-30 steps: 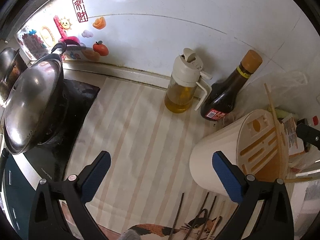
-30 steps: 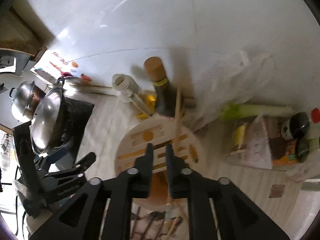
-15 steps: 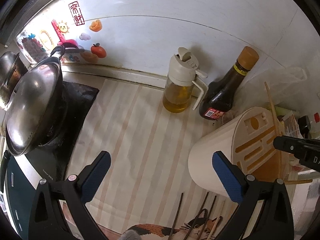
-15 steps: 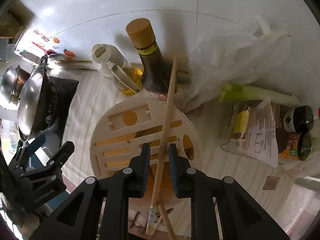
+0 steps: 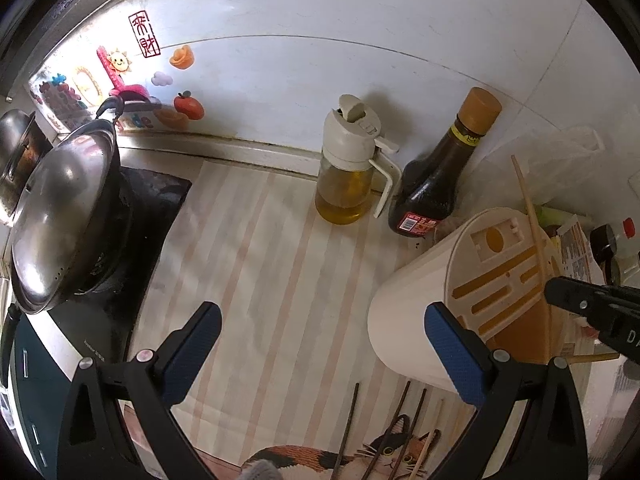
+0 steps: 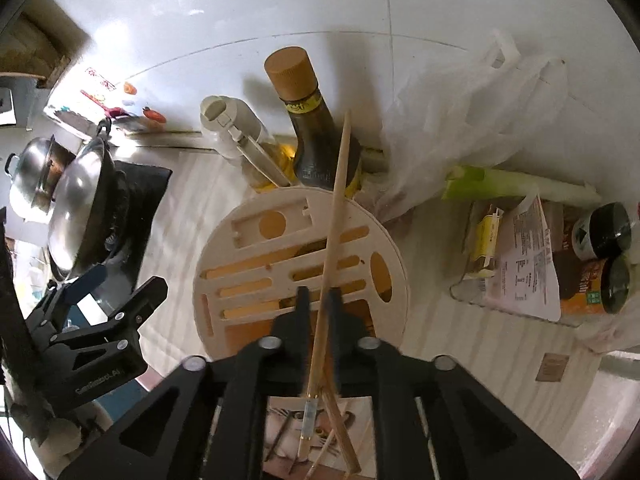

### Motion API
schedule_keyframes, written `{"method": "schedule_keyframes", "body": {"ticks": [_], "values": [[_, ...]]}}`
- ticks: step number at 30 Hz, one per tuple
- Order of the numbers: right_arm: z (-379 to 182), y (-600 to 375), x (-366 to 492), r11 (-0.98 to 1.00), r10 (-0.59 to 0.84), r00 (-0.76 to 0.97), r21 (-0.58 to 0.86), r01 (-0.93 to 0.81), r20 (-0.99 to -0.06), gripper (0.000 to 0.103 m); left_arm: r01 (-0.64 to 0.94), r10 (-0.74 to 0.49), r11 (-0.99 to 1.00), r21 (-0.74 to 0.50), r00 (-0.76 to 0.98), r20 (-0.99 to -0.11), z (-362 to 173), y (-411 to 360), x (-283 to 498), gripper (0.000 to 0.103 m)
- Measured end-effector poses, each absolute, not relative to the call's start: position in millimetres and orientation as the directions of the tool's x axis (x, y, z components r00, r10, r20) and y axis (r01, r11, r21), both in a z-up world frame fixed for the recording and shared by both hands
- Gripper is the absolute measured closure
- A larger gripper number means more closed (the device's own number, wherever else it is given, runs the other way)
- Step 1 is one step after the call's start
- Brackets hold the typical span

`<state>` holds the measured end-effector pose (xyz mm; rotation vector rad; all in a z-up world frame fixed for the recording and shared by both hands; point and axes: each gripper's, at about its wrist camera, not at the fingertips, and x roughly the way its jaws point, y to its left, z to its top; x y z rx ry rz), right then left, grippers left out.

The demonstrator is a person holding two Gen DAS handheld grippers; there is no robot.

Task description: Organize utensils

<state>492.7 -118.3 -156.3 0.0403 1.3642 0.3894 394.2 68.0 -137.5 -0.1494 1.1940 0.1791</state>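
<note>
A cream utensil holder point(image 5: 408, 320) with a slotted lid point(image 6: 280, 256) stands on the striped mat. My right gripper point(image 6: 319, 294) hovers just over the lid's near edge, shut on a long wooden chopstick point(image 6: 338, 200) that slants up past the lid toward the wall. A second stick crosses it below the fingers. In the left wrist view that chopstick point(image 5: 528, 208) rises above the holder, with the right gripper's black fingers point(image 5: 580, 300) beside it. My left gripper point(image 5: 320, 320) hangs open and empty over the mat, left of the holder. Several dark chopsticks point(image 5: 348, 428) lie on the cat-print mat edge.
An oil dispenser point(image 5: 346, 176) and a dark sauce bottle point(image 5: 440, 176) stand against the wall behind the holder. A lidded wok point(image 5: 60, 216) sits on the stove at left. Right of the holder are a plastic bag point(image 6: 460, 120), a leek point(image 6: 520, 188) and jars point(image 6: 600, 232).
My right gripper has sunk toward the holder's lid with the chopstick and entered the left wrist view from the right. The left gripper has stayed in place.
</note>
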Motion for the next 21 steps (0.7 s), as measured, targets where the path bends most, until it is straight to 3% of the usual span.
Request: {"method": "schedule_keyframes", "body": {"ticks": [15, 21], "values": [[-143.0, -127.7, 476.9, 0.925, 0.353, 0.225, 0.303, -0.228, -0.908, 0.096, -0.222, 0.072, 0.975, -0.014, 0.376, -0.924, -128.3, 65.2, 381.1, 0.0], [-100.0, -145.7, 464.5, 0.92, 0.391, 0.422, 0.339, -0.194, -0.818, 0.096, -0.239, 0.066, 0.971, -0.033, 0.396, -0.916, -120.9, 66.8, 374.1, 0.0]]}}
